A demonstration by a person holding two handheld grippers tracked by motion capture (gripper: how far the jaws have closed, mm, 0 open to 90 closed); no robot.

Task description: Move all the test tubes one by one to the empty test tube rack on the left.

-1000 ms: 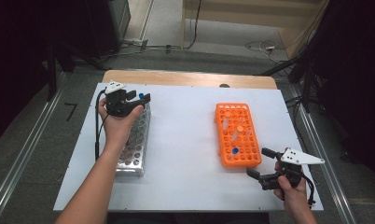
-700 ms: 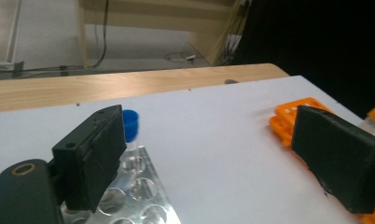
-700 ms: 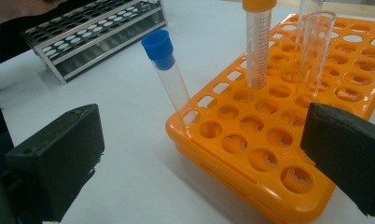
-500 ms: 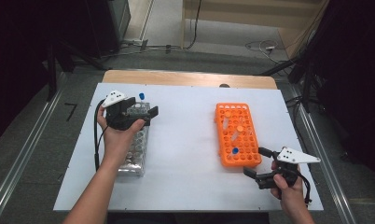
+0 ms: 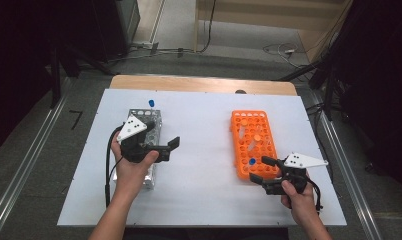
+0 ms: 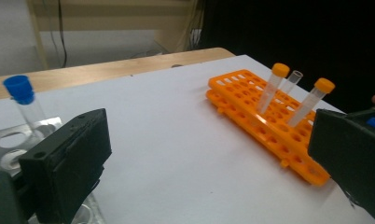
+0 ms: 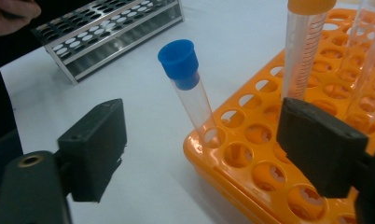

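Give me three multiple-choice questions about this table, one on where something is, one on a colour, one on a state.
1. Where does the blue-capped tube by the right tool stand?
A. in the orange rack's near corner
B. flat on the table
C. in the metal rack

2. What colour cap tops the tube in the metal rack?
A. orange
B. blue
C. white

3. How is the left tool?
A. shut on a tube
B. open, empty
C. shut, empty

Answers: 1 A, it leans in a corner hole of the orange rack. 2 B, blue cap. 3 B, jaws apart, nothing between.
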